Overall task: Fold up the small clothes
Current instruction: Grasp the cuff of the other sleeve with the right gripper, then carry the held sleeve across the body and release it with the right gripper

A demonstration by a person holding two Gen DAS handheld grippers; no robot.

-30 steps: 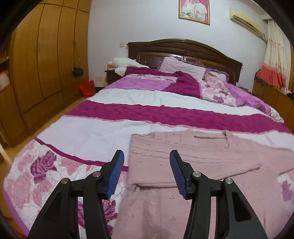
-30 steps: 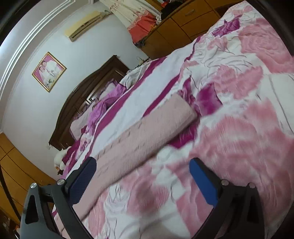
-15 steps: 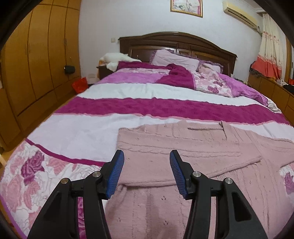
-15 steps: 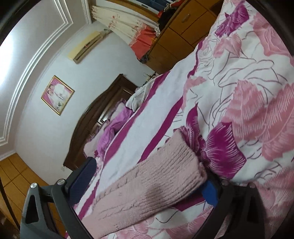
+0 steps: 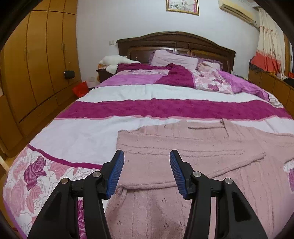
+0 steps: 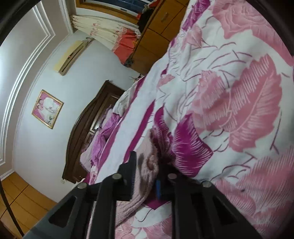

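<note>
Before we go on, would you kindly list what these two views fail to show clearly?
- Right wrist view: the cuff of the pink knit sweater is blurred and squeezed inside the right hand-held gripper, so grip depth is unclear.
- Left wrist view: the sweater's right side and hem run off the frame edges; the left hand-held gripper covers part of it.
- Framed picture: top cut off.

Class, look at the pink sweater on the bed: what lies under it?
The sweater lies on the blanket, whose white stripe and flowered border show around it. One sleeve is folded across its front. What the blanket looks like beneath the sweater is covered.
</note>
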